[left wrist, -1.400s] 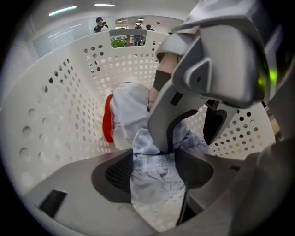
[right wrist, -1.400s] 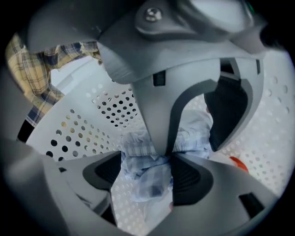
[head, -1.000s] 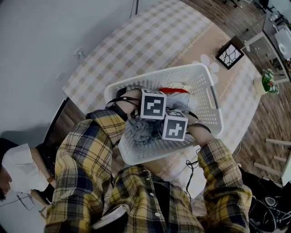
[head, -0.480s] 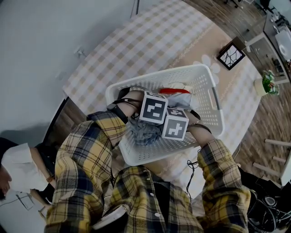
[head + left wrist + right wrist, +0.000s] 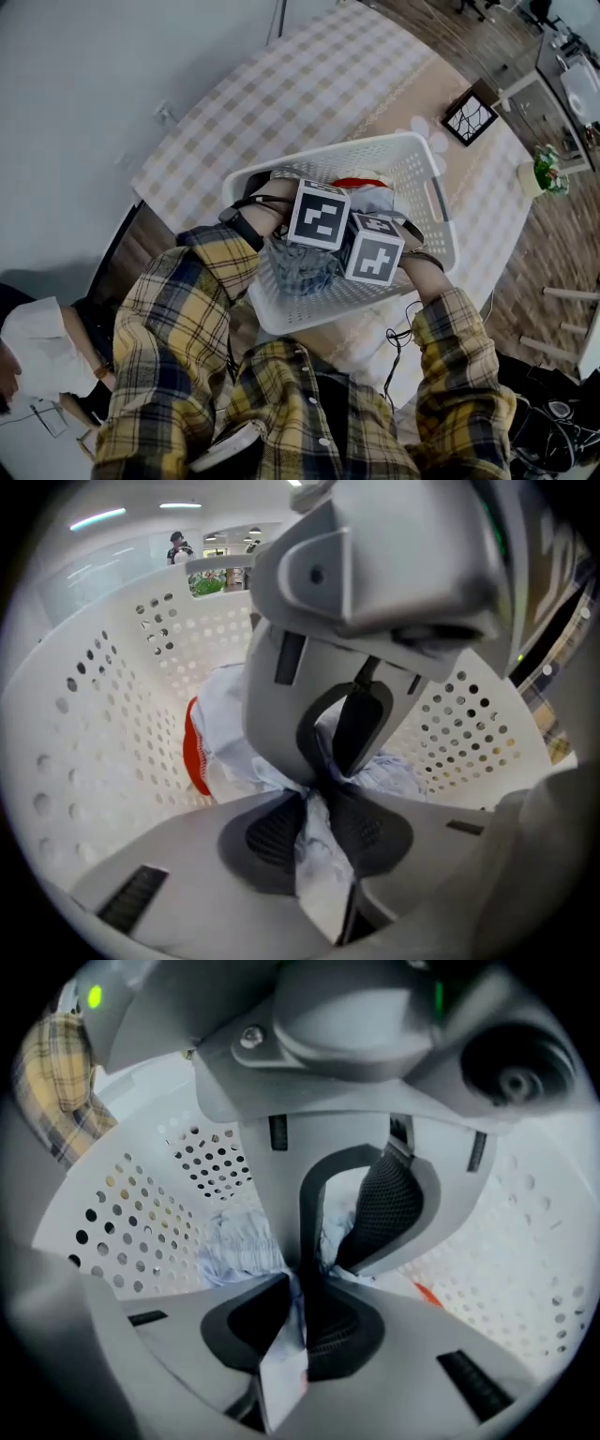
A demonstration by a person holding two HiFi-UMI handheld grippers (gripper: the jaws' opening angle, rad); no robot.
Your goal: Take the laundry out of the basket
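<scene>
Left gripper (image 5: pixel 317 794) is clamped on a fold of the pale blue garment (image 5: pixel 321 878); its jaws have just been closing, and cloth is bunched between the pads and pokes out behind them; right gripper (image 5: pixel 302 1283) is the same, jaws just closed further, a strip of the same pale cloth nipped between its pads; the garment lies inside the white perforated basket (image 5: pixel 328 155), which sits on the checked table (image 5: pixel 281 84); a red piece (image 5: pixel 361 185) lies in the basket too, just beside or under the pale cloth, can't tell which

Step in hand, as I judge it: lifting this garment out; to do it well, raise both grippers together and evenly so neither pinch slips; both bites look thin, so hold them firm; go straight up until the hanging cloth clears the rim before moving sideways; watch that the red piece doesn't ride along tangled, and that the light basket doesn't drag or tip

Pose: both grippers point steeply down into the basket, side by side, marker cubes (image 5: pixel 319 214) nearly touching; plaid sleeves (image 5: pixel 187 281) come in from lower left and lower right, wrists bent down over the near rim
</scene>
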